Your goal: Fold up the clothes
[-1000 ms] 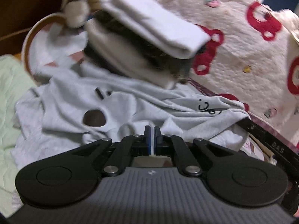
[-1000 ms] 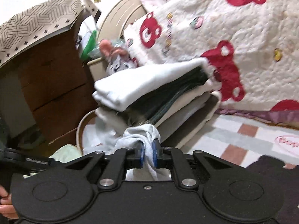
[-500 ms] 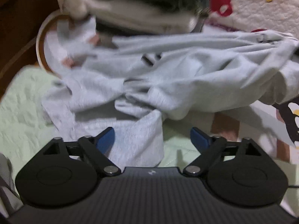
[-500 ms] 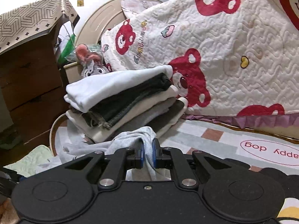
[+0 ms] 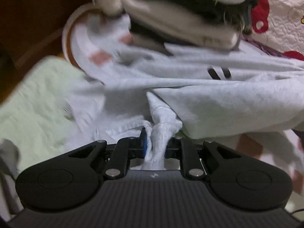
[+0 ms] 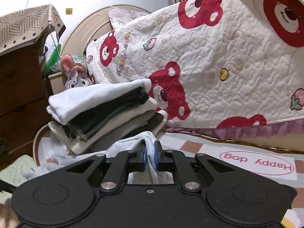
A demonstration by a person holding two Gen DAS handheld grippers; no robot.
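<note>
A light grey garment with two short dark stripes lies crumpled on the bed, in front of a stack of folded clothes. My left gripper points down at the garment's near edge. Its jaws are closing, and a bunched fold of the grey cloth is pinched between the blue pads. In the right wrist view my right gripper is shut on another part of the grey garment, which rises in a peak between its pads just in front of the folded stack.
A white quilt with red bears is heaped behind and to the right of the stack. A pale green blanket lies at the left. A dark wooden chest of drawers and a plush toy stand at the back left. A checked sheet reading "Happy dog" lies at the right.
My left gripper opened wide, dipped toward the garment and closed on its near edge. My right gripper kept its hold and swung to the right, which brought more of the quilt into view.
</note>
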